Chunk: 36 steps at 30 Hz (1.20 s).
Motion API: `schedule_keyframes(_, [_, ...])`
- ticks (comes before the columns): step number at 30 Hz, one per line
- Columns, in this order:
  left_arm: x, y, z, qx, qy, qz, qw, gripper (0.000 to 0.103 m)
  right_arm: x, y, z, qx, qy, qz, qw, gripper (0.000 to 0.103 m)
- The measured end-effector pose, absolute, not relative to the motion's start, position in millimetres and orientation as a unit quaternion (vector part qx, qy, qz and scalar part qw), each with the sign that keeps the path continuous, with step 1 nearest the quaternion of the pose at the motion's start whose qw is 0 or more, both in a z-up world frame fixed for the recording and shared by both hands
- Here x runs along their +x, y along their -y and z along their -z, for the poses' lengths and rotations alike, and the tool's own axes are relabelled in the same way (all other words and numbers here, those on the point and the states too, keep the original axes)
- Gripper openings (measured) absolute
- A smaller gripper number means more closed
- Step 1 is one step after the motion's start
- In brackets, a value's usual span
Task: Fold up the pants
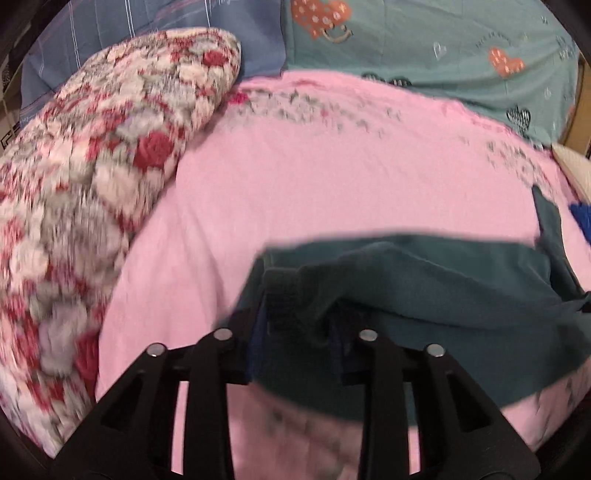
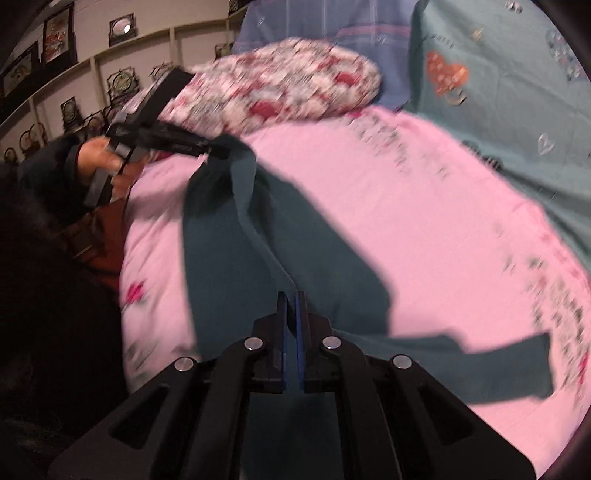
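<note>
Dark teal pants hang stretched over a pink bed sheet. My right gripper is shut on a fold of the pants near its fingertips. My left gripper shows at upper left in the right wrist view, held by a hand, shut on the far end of the pants. In the left wrist view the pants drape over the left gripper and hide its fingertips. One pant leg trails to the right on the sheet.
A floral pillow lies left of the sheet. A teal pillow with hearts and a blue striped pillow lie at the head. Shelves with framed items line the wall at left.
</note>
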State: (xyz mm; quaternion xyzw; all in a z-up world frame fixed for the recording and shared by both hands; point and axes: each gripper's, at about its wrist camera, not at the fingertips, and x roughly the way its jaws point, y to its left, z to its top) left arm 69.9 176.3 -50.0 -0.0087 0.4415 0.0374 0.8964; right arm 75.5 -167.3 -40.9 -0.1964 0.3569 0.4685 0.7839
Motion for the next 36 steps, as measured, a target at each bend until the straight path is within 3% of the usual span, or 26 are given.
schedule_keyframes(5, [39.5,-189.7,81.8,-0.042,-0.455,-0.042,0.889,0.048,45.1,165.6,85.1,-0.200,-0.380,-0.443,0.787,0.004])
schedule_keyframes(6, [38.2,-191.4,80.1,-0.045,-0.449,-0.045,0.891,0.055,45.7,167.7,84.8,-0.191,-0.377,-0.439,0.793,0.004])
schedule_keyframes(7, [37.8,-192.5,77.7,-0.046,-0.443,-0.051,0.894,0.069,46.3,169.6,82.7,-0.185,-0.372,-0.437,0.798,0.004])
schedule_keyframes(10, [40.7,-188.6,70.4,-0.033,-0.425,-0.053,0.903,0.073,50.4,171.0,77.7,-0.173,-0.366,-0.434,0.805,0.004])
schedule_keyframes(12, [46.7,-185.3,68.2,-0.026,-0.425,-0.052,0.903,0.058,52.3,172.0,75.6,-0.169,-0.363,-0.433,0.807,0.004])
schedule_keyframes(13, [52.6,-184.4,68.3,-0.023,-0.433,-0.048,0.900,0.029,51.9,173.9,74.6,-0.166,-0.362,-0.434,0.808,0.004])
schedule_keyframes(14, [57.9,-184.6,68.5,-0.025,-0.443,-0.043,0.895,0.020,50.9,174.6,73.0,-0.162,-0.361,-0.434,0.809,0.004])
schedule_keyframes(18, [67.7,-179.5,57.1,0.000,-0.441,-0.037,0.897,0.013,51.4,178.3,66.7,-0.147,-0.354,-0.437,0.814,0.004])
schedule_keyframes(25, [74.2,-188.4,-0.6,0.059,-0.364,-0.046,0.928,0.012,48.1,170.1,37.2,-0.109,-0.329,-0.471,0.811,0.004])
schedule_keyframes(27, [73.8,-191.9,8.0,0.081,-0.380,-0.045,0.920,0.024,41.8,159.3,39.6,-0.123,-0.339,-0.481,0.799,0.004])
schedule_keyframes(29, [70.3,-201.0,37.5,0.094,-0.417,-0.067,0.902,0.060,37.8,148.4,57.9,-0.148,-0.367,-0.477,0.785,0.004])
schedule_keyframes(32, [58.3,-211.4,79.7,0.104,-0.463,-0.074,0.877,0.072,36.2,144.3,78.0,-0.158,-0.394,-0.468,0.775,0.004])
schedule_keyframes(34, [48.7,-220.5,80.5,0.081,-0.454,-0.081,0.884,0.082,36.3,144.1,80.1,-0.153,-0.397,-0.468,0.774,0.004])
schedule_keyframes(36, [42.6,-230.1,74.4,0.064,-0.446,-0.090,0.888,0.084,35.4,143.4,79.2,-0.153,-0.396,-0.470,0.774,0.004])
